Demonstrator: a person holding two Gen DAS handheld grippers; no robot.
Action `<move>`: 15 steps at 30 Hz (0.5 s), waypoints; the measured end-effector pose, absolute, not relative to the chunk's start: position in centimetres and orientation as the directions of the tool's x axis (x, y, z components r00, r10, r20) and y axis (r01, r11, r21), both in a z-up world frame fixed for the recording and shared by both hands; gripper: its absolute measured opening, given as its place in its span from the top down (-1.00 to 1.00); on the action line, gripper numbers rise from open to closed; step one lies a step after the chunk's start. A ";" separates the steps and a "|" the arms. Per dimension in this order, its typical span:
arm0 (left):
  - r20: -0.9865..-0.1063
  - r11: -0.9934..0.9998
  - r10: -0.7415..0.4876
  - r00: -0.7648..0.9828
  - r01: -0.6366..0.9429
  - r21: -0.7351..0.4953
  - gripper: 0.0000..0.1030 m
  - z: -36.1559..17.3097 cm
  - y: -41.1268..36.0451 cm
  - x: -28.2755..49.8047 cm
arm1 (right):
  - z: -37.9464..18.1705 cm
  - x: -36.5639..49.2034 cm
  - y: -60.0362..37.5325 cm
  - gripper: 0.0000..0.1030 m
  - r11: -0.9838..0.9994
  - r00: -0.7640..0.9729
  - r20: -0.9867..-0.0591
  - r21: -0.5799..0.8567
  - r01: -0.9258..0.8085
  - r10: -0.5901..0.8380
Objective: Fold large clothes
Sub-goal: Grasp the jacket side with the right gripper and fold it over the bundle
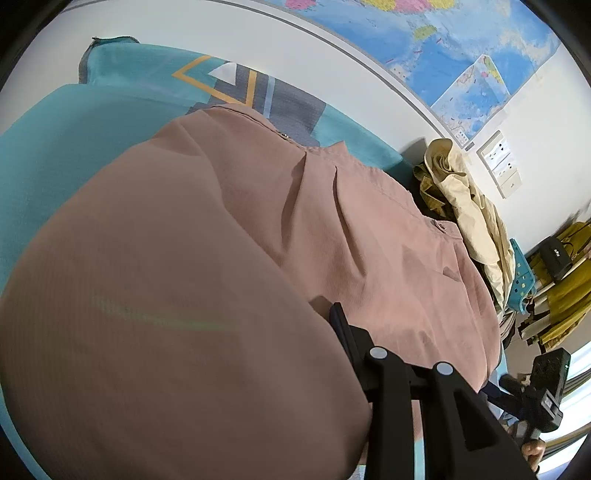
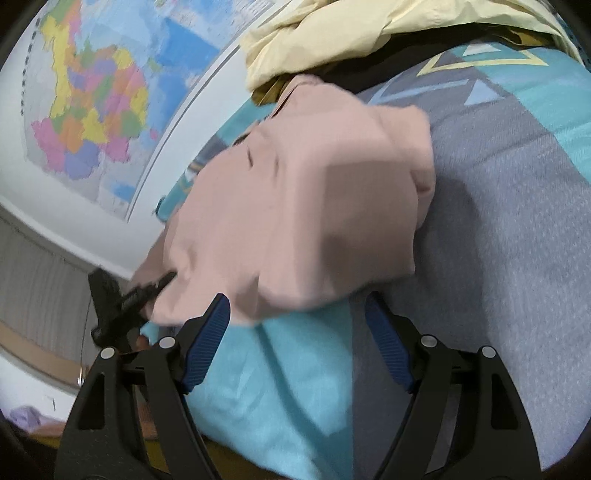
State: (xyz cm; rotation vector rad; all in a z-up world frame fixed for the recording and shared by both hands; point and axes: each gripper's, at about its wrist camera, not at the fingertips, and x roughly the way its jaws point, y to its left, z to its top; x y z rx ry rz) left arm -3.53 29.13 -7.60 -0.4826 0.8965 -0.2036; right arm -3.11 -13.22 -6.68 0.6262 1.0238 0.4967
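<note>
Spread across a teal bedcover point(image 2: 280, 387), one soft, ribbed pink garment point(image 1: 229, 236) bunches in the left gripper's point(image 1: 334, 317) closed jaws, while the right gripper point(image 2: 295, 332) gapes empty beside it.

Open teal-and-grey bedspread point(image 2: 498, 229) lies free to the right of the pink garment point(image 2: 295, 206). At the far edge, a heap of cream clothing point(image 2: 332, 29) blocks passage, and the map-covered wall point(image 2: 92, 110) closes the side beyond.
</note>
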 end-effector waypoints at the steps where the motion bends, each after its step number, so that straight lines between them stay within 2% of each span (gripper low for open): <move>1: -0.698 0.873 -0.369 0.614 -0.029 -0.487 0.34 -7.6 29.2 -3.5 | -6.7 -2.8 -13.2 -0.46 0.722 0.449 -0.620 0.687 -0.085 0.643; 4: -0.695 0.868 -0.378 0.611 -0.027 -0.496 0.33 -7.6 29.3 -3.4 | -6.9 -1.7 -13.0 -0.52 0.718 0.485 -0.605 0.692 -0.071 0.631; 5: -0.695 0.867 -0.379 0.611 -0.028 -0.498 0.32 -7.6 29.3 -3.3 | -6.9 -1.3 -12.8 -0.60 0.716 0.495 -0.599 0.694 -0.070 0.629; 9: -0.687 0.858 -0.388 0.614 -0.030 -0.512 0.22 -7.6 29.3 -3.0 | -6.7 0.4 -11.4 -0.72 0.742 0.529 -0.597 0.664 -0.095 0.603; 12: -0.688 0.862 -0.382 0.617 -0.030 -0.505 0.12 -7.4 29.0 -2.6 | -6.7 1.8 -10.5 -0.72 0.745 0.540 -0.589 0.657 -0.114 0.601; 14: -0.688 0.865 -0.384 0.616 -0.022 -0.502 -0.06 -7.3 28.7 -2.4 | -6.9 2.8 -10.2 -0.68 0.740 0.547 -0.577 0.661 -0.123 0.607; 15: -0.692 0.872 -0.375 0.617 -0.019 -0.489 -0.08 -7.2 28.4 -2.2 | -6.9 3.1 -10.0 -0.68 0.741 0.549 -0.574 0.659 -0.132 0.608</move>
